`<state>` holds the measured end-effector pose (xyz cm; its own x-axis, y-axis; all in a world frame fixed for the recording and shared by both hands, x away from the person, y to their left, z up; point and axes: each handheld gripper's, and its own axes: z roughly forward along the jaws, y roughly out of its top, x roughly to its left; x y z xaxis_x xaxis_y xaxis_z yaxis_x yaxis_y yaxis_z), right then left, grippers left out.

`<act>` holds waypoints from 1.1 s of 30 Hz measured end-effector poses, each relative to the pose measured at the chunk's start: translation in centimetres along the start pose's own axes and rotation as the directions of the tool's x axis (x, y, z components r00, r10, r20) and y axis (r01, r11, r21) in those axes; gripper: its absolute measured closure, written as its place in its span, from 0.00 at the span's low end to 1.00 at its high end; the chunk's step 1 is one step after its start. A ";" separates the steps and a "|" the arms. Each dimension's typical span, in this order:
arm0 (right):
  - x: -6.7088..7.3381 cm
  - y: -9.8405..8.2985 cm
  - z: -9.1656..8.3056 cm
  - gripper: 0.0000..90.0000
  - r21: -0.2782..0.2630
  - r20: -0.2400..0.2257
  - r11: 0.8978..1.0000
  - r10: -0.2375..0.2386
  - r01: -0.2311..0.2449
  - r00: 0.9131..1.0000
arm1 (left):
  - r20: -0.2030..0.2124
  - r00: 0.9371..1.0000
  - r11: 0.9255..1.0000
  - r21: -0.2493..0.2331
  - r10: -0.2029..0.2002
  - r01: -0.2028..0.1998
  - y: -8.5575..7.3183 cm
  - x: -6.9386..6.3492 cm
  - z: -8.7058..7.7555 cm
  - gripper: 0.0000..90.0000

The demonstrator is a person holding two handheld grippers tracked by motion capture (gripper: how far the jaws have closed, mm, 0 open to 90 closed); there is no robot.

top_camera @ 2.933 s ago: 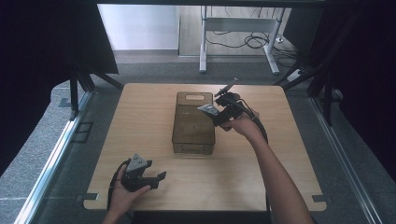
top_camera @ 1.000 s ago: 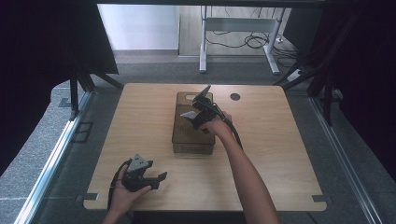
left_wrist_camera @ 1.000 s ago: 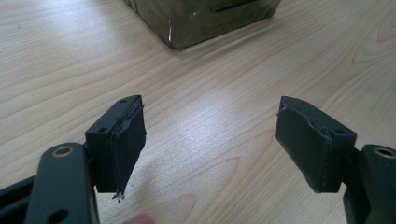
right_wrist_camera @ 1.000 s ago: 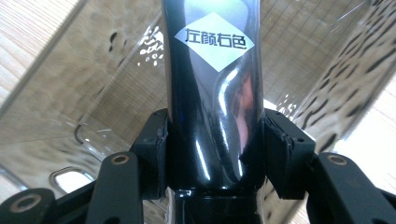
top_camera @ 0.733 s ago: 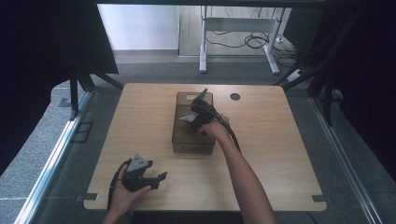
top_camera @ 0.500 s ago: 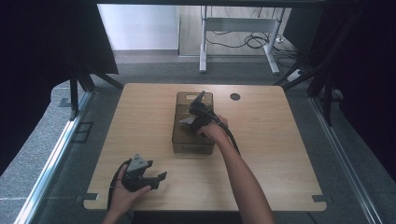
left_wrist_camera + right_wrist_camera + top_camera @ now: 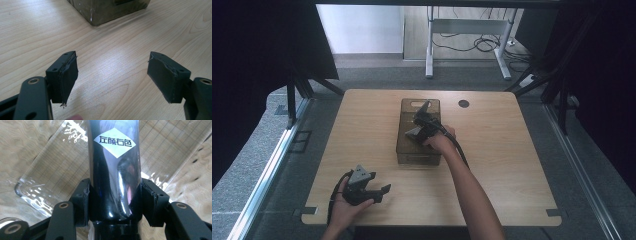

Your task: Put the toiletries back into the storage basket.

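Label "左颜右色" point(image 7: 114, 142) on black bottle point(image 7: 115, 182), clamped by right tool point(image 7: 116, 200)

1. table point(image 7: 362, 125): pale wood grain, smooth with a soft sheen
2. bin point(image 7: 408, 145): see-through brownish plastic, pretty shiny
3. black bottle point(image 7: 113, 170): super glossy, mirror-like, with a white diamond label
4. gripper pads point(image 7: 68, 75): matt black, rubbery-looking, frayed at the edges

White diamond label point(image 7: 114, 142) on glossy black bottle point(image 7: 115, 182) reads "左颜右色".
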<state>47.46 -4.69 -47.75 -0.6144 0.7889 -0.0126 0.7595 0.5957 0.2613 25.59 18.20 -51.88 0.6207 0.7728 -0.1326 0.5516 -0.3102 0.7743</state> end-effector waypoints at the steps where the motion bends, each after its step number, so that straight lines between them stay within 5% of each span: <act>1: 0.0 0.0 0.0 0.52 0.002 0.001 1.000 -0.004 0.004 1.000 | 0.000 1.000 1.000 0.001 -0.002 0.002 0.0 0.0 0.0 0.28; 7: 0.2 -0.1 0.4 0.50 0.023 0.006 0.999 -0.028 0.028 1.000 | 0.001 1.000 1.000 0.002 -0.002 0.002 0.0 0.0 0.0 0.28; 23: -0.4 -0.7 -2.7 0.45 -0.118 -0.017 0.993 -0.001 -0.001 1.000 | 0.001 1.000 1.000 0.004 0.000 0.000 0.0 0.0 0.1 0.28; 33: -1.4 -2.9 -6.0 0.47 -0.238 -0.057 0.971 -0.023 0.009 0.998 | 0.002 1.000 1.000 0.012 0.003 -0.003 0.0 0.1 0.3 0.28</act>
<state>44.89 -8.43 -42.72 -0.6432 0.7648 0.0365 0.6811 0.5497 0.4837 25.79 18.11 -52.11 0.6231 0.7709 -0.1318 0.5567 -0.3189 0.7670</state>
